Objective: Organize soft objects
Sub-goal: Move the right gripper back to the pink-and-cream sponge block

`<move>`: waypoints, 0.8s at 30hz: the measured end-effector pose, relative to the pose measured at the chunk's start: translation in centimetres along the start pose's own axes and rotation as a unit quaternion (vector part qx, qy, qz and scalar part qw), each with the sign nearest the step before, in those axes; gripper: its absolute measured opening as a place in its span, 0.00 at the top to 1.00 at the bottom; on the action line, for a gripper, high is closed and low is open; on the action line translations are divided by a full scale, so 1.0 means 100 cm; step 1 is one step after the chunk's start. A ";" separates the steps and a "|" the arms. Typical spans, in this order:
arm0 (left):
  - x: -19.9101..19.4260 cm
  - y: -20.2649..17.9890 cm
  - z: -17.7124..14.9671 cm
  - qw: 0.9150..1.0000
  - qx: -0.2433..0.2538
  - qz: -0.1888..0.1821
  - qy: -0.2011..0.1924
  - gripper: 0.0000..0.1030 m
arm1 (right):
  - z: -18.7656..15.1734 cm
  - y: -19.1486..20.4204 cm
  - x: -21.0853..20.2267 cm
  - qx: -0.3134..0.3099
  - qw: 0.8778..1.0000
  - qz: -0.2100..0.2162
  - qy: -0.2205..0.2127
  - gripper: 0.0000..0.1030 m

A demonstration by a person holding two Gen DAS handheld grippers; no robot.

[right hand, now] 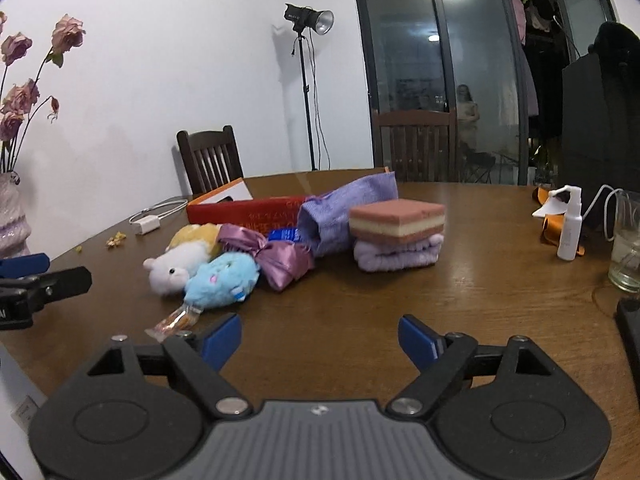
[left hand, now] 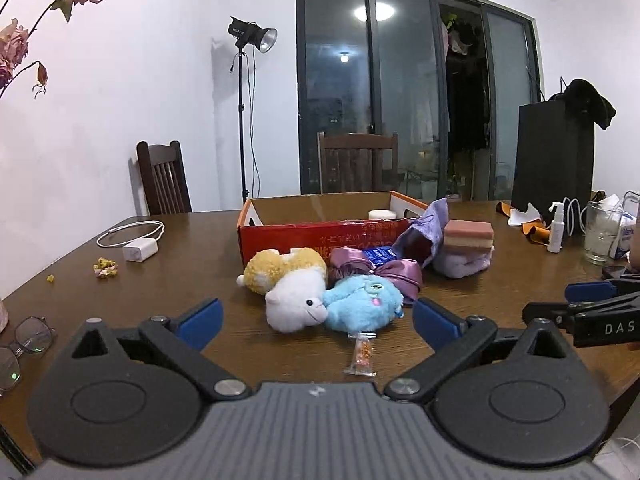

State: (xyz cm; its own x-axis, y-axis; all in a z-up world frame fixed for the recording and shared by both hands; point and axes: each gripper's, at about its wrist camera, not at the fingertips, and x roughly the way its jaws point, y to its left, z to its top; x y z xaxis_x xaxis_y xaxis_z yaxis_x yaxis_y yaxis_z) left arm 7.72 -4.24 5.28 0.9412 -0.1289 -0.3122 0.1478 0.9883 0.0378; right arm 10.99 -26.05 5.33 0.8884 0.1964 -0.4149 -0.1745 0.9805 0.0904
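Note:
A pile of soft things lies before the red cardboard box (left hand: 320,236): a yellow plush (left hand: 280,268), a white plush (left hand: 296,304), a blue plush (left hand: 362,302), a purple satin bow (left hand: 376,270), a lilac cloth (left hand: 424,232), and a layered sponge (left hand: 468,234) on a folded lilac towel (left hand: 462,262). My left gripper (left hand: 318,320) is open and empty, just short of the white and blue plush. My right gripper (right hand: 320,338) is open and empty over bare table, in front of the sponge (right hand: 396,218) and blue plush (right hand: 222,280).
A wrapped candy (left hand: 362,356) lies near the left gripper. Glasses (left hand: 24,344), a charger with cable (left hand: 138,248) and dried petals (left hand: 105,268) lie left. A spray bottle (right hand: 570,226), a glass (right hand: 626,256) and a black bag (left hand: 552,160) stand right.

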 end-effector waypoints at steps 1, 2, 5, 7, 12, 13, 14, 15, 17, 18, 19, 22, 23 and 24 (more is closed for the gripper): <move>0.002 0.000 0.001 1.000 -0.001 0.000 0.001 0.00 | 0.000 0.001 -0.001 0.000 1.000 0.000 -0.001 0.17; 0.004 0.002 0.001 1.000 -0.003 0.000 0.002 0.00 | 0.001 -0.001 -0.001 0.002 1.000 -0.001 -0.002 0.17; 0.022 0.003 0.004 1.000 -0.011 -0.008 0.011 0.00 | 0.008 -0.005 0.006 0.008 1.000 -0.005 -0.008 0.17; 0.037 0.000 0.008 0.999 -0.017 -0.025 0.022 0.00 | 0.014 -0.012 0.012 0.014 1.000 -0.005 -0.010 0.17; 0.086 -0.019 0.027 0.995 -0.017 -0.085 0.040 0.01 | 0.035 -0.041 0.039 0.043 0.999 -0.010 -0.005 0.17; 0.097 -0.024 0.031 0.994 -0.013 -0.098 0.037 0.03 | 0.040 -0.048 0.047 0.047 0.999 -0.012 -0.005 0.17; 0.111 -0.031 0.036 0.993 -0.005 -0.107 0.040 0.08 | 0.047 -0.056 0.054 0.051 0.999 -0.014 -0.006 0.17; 0.124 -0.038 0.041 0.993 0.003 -0.112 0.046 0.12 | 0.053 -0.063 0.062 0.055 0.998 -0.015 -0.009 0.17; 0.154 -0.047 0.050 0.989 -0.002 -0.134 0.070 0.24 | 0.069 -0.078 0.080 0.059 0.998 -0.017 -0.015 0.17; 0.169 -0.049 0.054 0.984 -0.025 -0.148 0.091 0.27 | 0.078 -0.087 0.093 0.061 0.998 -0.020 -0.016 0.17; 0.182 -0.051 0.057 0.979 -0.052 -0.165 0.111 0.34 | 0.085 -0.094 0.104 0.064 0.998 -0.021 -0.014 0.17; 0.213 -0.061 0.060 0.955 -0.111 -0.228 0.156 0.48 | 0.105 -0.113 0.147 0.069 0.997 -0.023 0.006 0.17; 0.221 -0.066 0.061 0.950 -0.123 -0.238 0.161 0.48 | 0.111 -0.119 0.159 0.072 0.997 -0.021 0.005 0.17; 0.227 -0.071 0.062 0.949 -0.128 -0.240 0.162 0.48 | 0.116 -0.125 0.171 0.075 0.997 -0.017 0.009 0.18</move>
State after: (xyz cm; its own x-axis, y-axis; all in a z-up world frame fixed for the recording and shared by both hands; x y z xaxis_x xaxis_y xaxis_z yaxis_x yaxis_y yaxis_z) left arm 29.90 -14.65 3.81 0.6360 -0.5780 -0.5113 0.4177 0.8149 -0.4017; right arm 33.25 -35.00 7.58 0.8849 0.1646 -0.4357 -0.0778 0.9746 0.2101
